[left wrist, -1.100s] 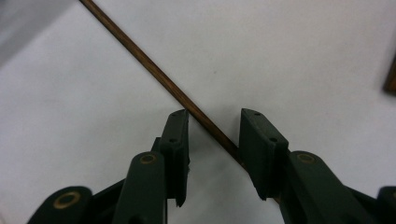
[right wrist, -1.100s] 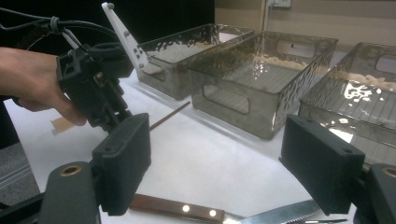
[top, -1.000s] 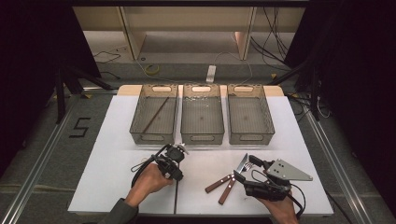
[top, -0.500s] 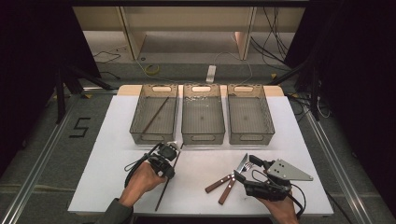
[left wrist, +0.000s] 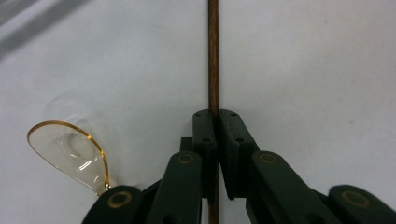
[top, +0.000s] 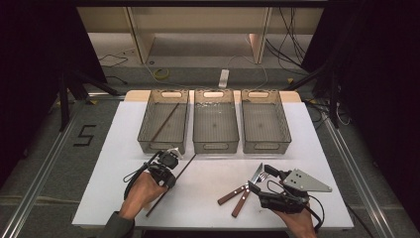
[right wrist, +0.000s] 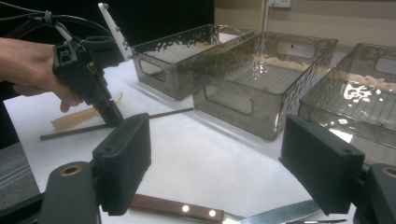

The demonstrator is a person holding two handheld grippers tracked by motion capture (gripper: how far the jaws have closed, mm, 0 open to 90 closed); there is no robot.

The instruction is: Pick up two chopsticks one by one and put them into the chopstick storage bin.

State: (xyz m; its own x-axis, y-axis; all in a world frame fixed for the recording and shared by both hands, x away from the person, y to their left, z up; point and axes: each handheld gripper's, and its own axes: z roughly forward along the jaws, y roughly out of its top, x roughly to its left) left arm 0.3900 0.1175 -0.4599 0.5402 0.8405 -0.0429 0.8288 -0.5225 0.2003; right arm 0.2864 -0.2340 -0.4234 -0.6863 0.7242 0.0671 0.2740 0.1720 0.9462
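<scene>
On the white bench (top: 307,148), just in front of the leftmost of three clear bins, the left claw (top: 167,166) is clenched on a thin brown chopstick (top: 171,183). The left gripper view shows its two black jaws pressed together with the chopstick (left wrist: 213,51) pinched between them and running straight ahead over the bench top. In the high view the chopstick slants from near the front of the middle bin (top: 215,121) down toward the person's left forearm, low to the bench; whether it is lifted clear cannot be told. A clear plastic spoon (left wrist: 70,154) with an amber rim lies on the bench just beside the left claw. A second chopstick (top: 164,121) rests diagonally inside the left bin (top: 143,134). The right bin (top: 265,121) stands next to the middle one. At the near right of the bench the right claw (top: 257,186) is released, its jaws wide apart in the right gripper view, held over a wooden-handled knife (right wrist: 187,208) with a serrated blade. A wooden-handled fork (top: 245,196) lies beside the knife (top: 237,191).
</scene>
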